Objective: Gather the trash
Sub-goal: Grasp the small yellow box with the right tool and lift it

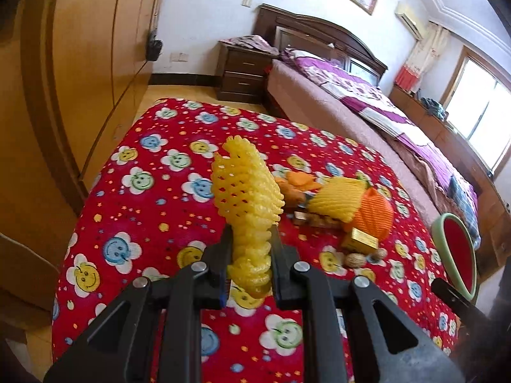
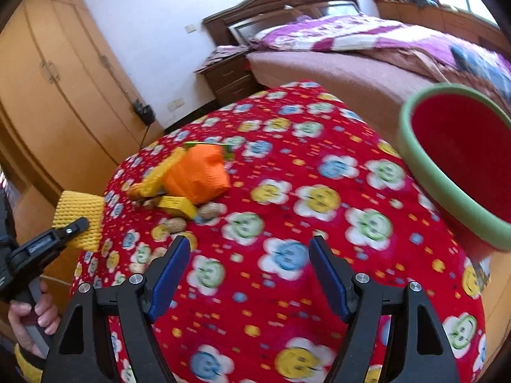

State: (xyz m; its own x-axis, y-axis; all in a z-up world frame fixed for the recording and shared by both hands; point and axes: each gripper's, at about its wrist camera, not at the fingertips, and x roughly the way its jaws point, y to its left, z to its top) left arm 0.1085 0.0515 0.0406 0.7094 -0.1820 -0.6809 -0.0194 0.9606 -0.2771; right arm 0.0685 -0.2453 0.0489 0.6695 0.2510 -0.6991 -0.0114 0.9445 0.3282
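Left tongs pinching yellow foam net, right tongs apparently empty

The yellow foam net is a soft mesh sleeve, pinched at its lower end between the closed left tongs. It stands nearly upright, above the red flowered tabletop. The other trash lies in 1 loose pile near the middle: a second yellow foam net, an orange foam net, a small gold box and some walnuts. The bin, green outside and red inside, stands open at the right edge.
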